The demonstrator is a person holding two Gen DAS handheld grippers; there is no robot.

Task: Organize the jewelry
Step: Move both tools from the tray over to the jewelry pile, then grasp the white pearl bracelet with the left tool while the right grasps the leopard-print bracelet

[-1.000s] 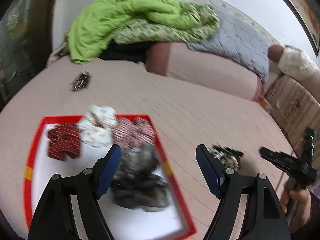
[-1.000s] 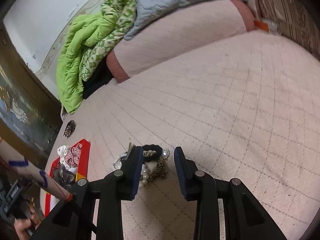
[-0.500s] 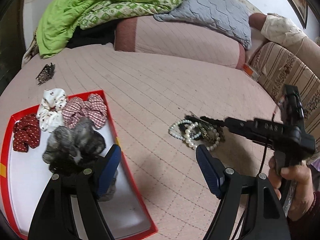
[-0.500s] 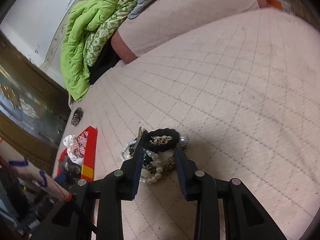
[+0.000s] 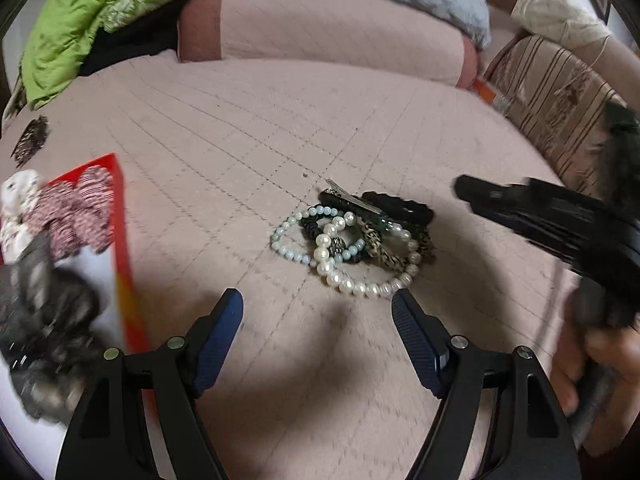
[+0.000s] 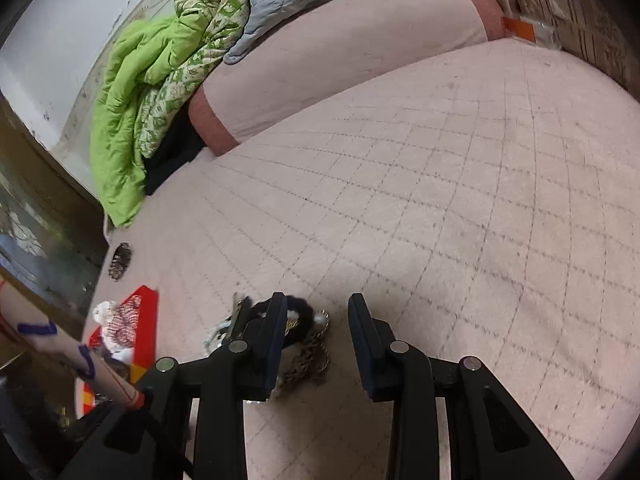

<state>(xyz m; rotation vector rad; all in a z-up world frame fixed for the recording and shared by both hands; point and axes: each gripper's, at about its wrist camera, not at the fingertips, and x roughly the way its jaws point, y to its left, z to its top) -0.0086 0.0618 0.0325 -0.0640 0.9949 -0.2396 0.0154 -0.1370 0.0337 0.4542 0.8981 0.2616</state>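
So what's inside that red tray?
The red tray holds fabric scrunchies: white, red-checked and grey. Its bottom is mostly covered or out of view.

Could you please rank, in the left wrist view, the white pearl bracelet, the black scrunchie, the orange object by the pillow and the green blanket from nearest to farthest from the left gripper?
From the left gripper:
1. White pearl bracelet, just ahead of the fingertips.
2. Black scrunchie, at the pile's far side.
3. Orange object, far right, by the pillow.
4. Green blanket, far left corner; close to the orange object in rank.
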